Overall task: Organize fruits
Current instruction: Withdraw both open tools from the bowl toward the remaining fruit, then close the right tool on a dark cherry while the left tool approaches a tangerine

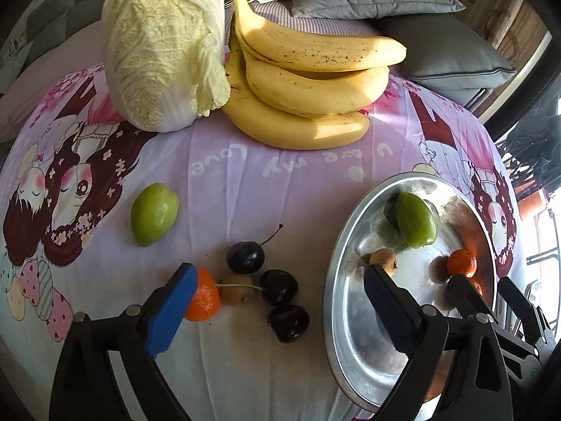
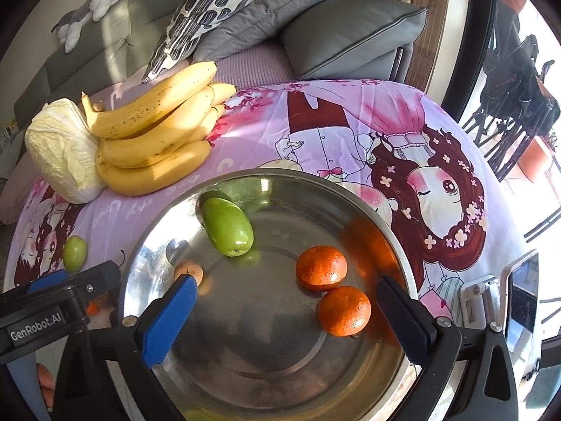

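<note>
A steel bowl [image 2: 266, 175] holds a green fruit [image 2: 228, 229], two tangerines [image 2: 320, 266], and a small brown fruit [image 2: 189, 270]. My right gripper [image 2: 287, 300] hangs open over the bowl, with nothing between its pads. On the purple cloth left of the bowl [image 1: 336, 245] lie a tangerine [image 1: 205, 296], a brown fruit [image 1: 238, 289], and three dark cherries [image 1: 280, 286]. My left gripper [image 1: 280, 296] stands open above them, its left pad [image 1: 171, 308] in front of the tangerine. Another green fruit [image 1: 154, 212] lies further left.
A bunch of bananas [image 1: 308, 80] and a napa cabbage [image 1: 161, 52] rest at the far side of the cloth. Grey and patterned cushions [image 2: 350, 31] sit behind on a sofa. A phone on a stand [image 2: 519, 301] is at the right edge.
</note>
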`<state>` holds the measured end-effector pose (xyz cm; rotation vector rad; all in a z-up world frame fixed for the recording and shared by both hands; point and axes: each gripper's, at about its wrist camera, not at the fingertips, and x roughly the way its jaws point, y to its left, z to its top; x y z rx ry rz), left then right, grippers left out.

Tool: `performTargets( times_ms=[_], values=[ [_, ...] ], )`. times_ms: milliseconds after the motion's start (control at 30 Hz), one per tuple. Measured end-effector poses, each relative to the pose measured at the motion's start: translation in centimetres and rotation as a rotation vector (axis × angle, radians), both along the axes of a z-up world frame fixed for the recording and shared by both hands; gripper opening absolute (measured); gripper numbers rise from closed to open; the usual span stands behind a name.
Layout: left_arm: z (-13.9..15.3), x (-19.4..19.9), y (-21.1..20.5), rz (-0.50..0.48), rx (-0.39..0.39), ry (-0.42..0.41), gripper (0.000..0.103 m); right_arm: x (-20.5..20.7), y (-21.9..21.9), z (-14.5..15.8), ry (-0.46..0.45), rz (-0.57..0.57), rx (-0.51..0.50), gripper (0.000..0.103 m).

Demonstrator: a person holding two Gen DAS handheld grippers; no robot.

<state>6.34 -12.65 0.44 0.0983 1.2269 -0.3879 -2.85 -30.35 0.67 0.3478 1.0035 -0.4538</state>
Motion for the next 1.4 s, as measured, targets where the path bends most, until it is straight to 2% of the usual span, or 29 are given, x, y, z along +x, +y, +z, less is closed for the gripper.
performTargets(
  times_ms=[133,267,600,733,933,1067,1400],
  values=[
    [-0.5,0.2,1.1,0.042,-0.013,0.025,0.096,0.1,0.4,0.1,-0.017,0.016,0.006,0.103],
    [-0.3,0.1,1.8,0.066,-0.014,0.012,0.096,0.3,1.0,0.2,-0.042,0.042,0.011,0.103],
    [0.1,0.1,4.3,0.144,0.06,-0.027,0.096,0.8,2.4,0.0,-0.045,0.084,-0.006,0.103],
    [0.0,0.3,6.3,0.194,0.067,-0.026,0.096,1.1,4.0,0.4,-0.078,0.137,-0.04,0.103],
    [0.0,0.6,8.5,0.261,0.086,-0.033,0.096,2.1,6.8,0.2,-0.088,0.229,-0.033,0.103],
    [-0.2,0.6,10.0,0.283,0.064,-0.021,0.096,2.6,8.4,-0.2,-0.087,0.283,0.004,0.103],
    [-1.0,0.5,12.9,0.308,-0.008,-0.019,0.096,3.5,12.7,-1.3,-0.063,0.405,0.021,0.103]
  ],
)
